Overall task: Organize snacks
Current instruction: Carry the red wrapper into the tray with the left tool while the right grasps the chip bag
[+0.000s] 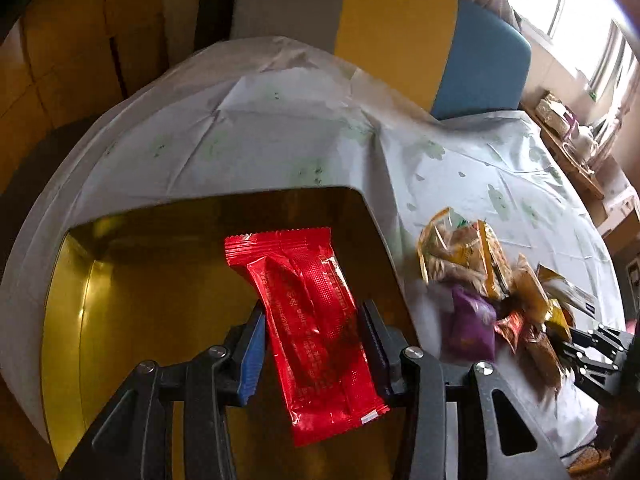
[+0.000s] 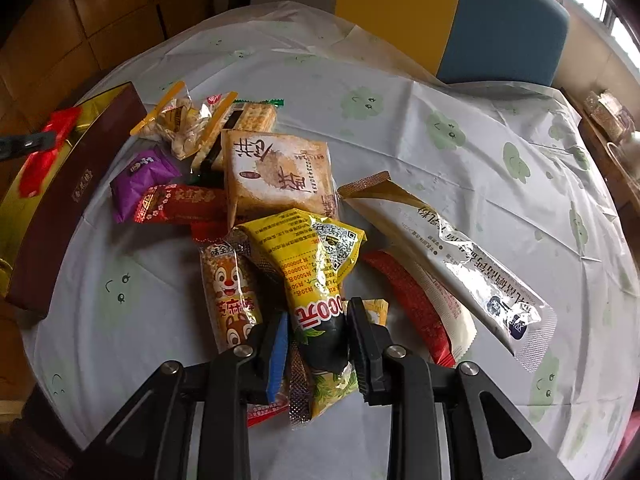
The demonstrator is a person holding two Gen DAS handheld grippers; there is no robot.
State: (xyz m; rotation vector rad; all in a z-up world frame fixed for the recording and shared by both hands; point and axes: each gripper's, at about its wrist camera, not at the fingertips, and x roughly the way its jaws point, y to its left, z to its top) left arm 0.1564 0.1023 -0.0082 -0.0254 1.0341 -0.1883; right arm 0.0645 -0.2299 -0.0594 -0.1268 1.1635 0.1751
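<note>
White cloth covers the table [image 2: 460,92], snack packets heaped beside a gold-lined box [image 1: 120,288]. Left gripper [image 1: 312,340] clamps a red packet [image 1: 312,320] above that box; right gripper [image 2: 318,340] pinches a yellow packet [image 2: 316,268] on the heap.

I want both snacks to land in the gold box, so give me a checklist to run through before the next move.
1. Left gripper holds the red packet: ok.
2. Red packet above the gold box: ok.
3. Box floor has bare room: ok.
4. Right gripper shut on the yellow packet: ok.
5. Right gripper pinching only that packet: cannot tell; a mesh-edged wrapper lies beside its blue pad.
6. Yellow packet free of the pile: not ok, neighbours overlap it.
</note>
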